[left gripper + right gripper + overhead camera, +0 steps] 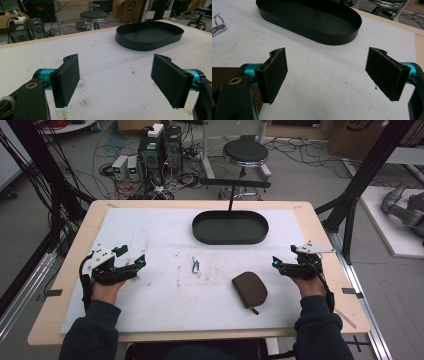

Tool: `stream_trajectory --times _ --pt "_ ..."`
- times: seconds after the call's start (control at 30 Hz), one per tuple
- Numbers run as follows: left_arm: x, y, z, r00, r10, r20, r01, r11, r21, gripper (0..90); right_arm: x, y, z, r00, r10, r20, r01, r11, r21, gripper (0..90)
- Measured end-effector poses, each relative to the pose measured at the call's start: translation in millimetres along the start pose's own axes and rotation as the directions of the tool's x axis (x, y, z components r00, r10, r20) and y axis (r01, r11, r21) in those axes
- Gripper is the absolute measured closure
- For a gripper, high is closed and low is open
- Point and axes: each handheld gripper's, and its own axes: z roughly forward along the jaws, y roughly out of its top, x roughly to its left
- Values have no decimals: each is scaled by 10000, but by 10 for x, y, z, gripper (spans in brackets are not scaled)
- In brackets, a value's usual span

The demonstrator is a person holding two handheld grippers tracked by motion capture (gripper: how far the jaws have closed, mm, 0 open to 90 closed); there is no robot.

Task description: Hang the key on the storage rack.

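Observation:
A black oval tray (230, 227) lies at the far middle of the white mat, also seen as the tray (149, 35) and the tray (312, 21). A silver carabiner clip (195, 265) lies mid-mat; its ring end, the clip (218, 25), shows in the right gripper view. A brown zip pouch (249, 289) rests near the front, right of centre, and the pouch (222, 72) peeks behind the right gripper's left jaw. My left gripper (141, 261) hovers open at the mat's left, jaws wide with nothing between them (116, 82). My right gripper (274, 262) is open at the right (328, 75).
The white mat (150, 235) covers a wooden table (310, 215). Beyond the far edge stand a black stool (245, 152), computer boxes (160, 150) and tangled cables on the floor. A black frame post (350, 220) rises at the right.

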Motion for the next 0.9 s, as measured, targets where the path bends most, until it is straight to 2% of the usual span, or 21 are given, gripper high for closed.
stream_trajectory --times 0.53,0.77,0.9 --pt "-2 3 1 10000 -4 -13 4 10000 6 230 -8 -1 -5 10000 -16 24 16 10000 -46 182" --pt "-40 10 25 9999 -9 130 8 10000 30 230 -11 -2 -5 10000 10 19 -9 10000 -50 181" --pt "-86 21 58 9992 -64 383 64 10000 14 245 -17 -6 -4 10000 70 15 -70 10000 -7 181"
